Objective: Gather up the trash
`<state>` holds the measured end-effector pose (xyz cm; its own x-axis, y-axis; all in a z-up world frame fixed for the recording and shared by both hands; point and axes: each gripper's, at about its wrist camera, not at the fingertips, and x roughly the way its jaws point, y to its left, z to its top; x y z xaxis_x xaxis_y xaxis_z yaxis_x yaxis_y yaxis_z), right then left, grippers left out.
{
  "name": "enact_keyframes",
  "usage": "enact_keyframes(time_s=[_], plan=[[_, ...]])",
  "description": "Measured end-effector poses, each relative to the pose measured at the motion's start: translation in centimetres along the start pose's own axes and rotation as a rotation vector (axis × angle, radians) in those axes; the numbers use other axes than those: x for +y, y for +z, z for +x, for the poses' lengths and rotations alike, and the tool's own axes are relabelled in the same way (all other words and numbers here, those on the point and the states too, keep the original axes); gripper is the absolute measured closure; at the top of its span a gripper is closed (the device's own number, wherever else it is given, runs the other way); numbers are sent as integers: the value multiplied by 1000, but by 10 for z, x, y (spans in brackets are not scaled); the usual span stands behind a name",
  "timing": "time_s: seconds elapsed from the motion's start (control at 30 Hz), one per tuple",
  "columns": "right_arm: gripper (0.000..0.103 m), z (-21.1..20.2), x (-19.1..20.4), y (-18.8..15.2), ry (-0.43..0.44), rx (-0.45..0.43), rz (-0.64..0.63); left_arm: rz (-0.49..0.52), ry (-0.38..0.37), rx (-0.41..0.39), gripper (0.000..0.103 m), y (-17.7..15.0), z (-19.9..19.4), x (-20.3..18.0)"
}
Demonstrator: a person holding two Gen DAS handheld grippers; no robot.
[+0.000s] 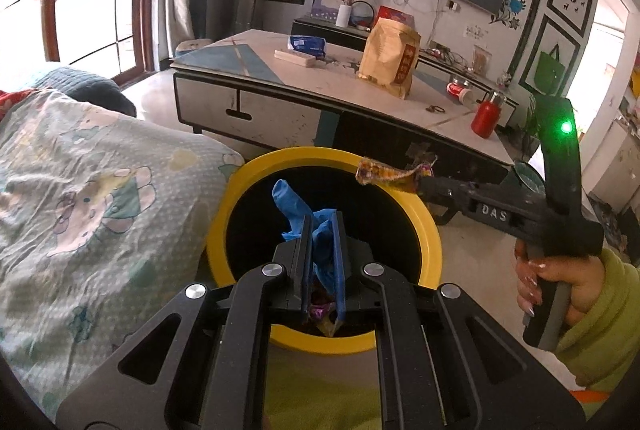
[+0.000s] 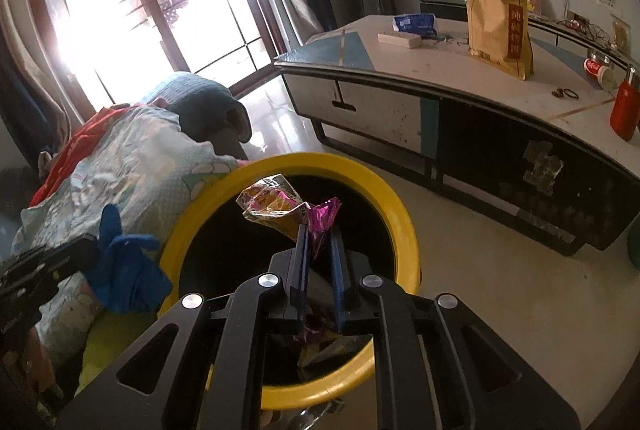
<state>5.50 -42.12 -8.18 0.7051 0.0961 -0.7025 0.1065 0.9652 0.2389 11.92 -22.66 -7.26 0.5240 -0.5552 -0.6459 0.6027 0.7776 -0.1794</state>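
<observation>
We see a yellow-rimmed bin [image 1: 430,230] on the floor, between a bed with a patterned quilt [image 1: 92,182] and a low counter [image 1: 280,86]. Its inside is dark; in the right wrist view, a few crumpled wrappers [image 2: 320,346] lie at the bottom near the front wall. Our left hand-held gripper [image 1: 323,230] pinches a blue glove [image 1: 290,200], held over the mouth of the bin. Our right hand-held gripper [image 2: 319,242] pinches a shiny pink and gold wrapper [image 2: 276,206], also held over the bin's opening, near its rim. No earlier view lets us say more of its jaws. On the counter stand a tan paper bag [image 1: 390,60], a blue packet [image 1: 307,44] and a red bottle [image 1: 486,116]. What the bag holds we cannot tell.
</observation>
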Motion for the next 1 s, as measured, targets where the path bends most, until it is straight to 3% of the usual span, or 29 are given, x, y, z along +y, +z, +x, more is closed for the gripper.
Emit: enact_keyframes(time_s=[0.17,0.2,0.27,0.33,0.47,0.53,0.63,0.7,1.0], plan=[[88,1,-4,-8,17,18,6,11,-3,6,96,6,10,-4],[86,0,-3,-9,21,21,4,11,-3,4,92,8,11,-5],[68,-1,-2,-11,20,25,3,9,2,-3,77,9,10,-7],[61,-2,-2,-14,23,24,2,4,7,-13,60,10,8,-7],[46,-5,-3,-16,25,24,13,-25,38,-23,43,10,5,-3],[34,-10,-1,-16,22,15,18,-36,50,-36,26,10,1,-1],[21,-15,2,-15,20,-3,16,-38,99,-53,11,10,-8,4],[14,-19,6,-13,12,-11,9,-43,124,-63,11,9,-13,8],[7,-33,30,-8,-3,-38,-27,-146,211,-96,11,0,-47,40]])
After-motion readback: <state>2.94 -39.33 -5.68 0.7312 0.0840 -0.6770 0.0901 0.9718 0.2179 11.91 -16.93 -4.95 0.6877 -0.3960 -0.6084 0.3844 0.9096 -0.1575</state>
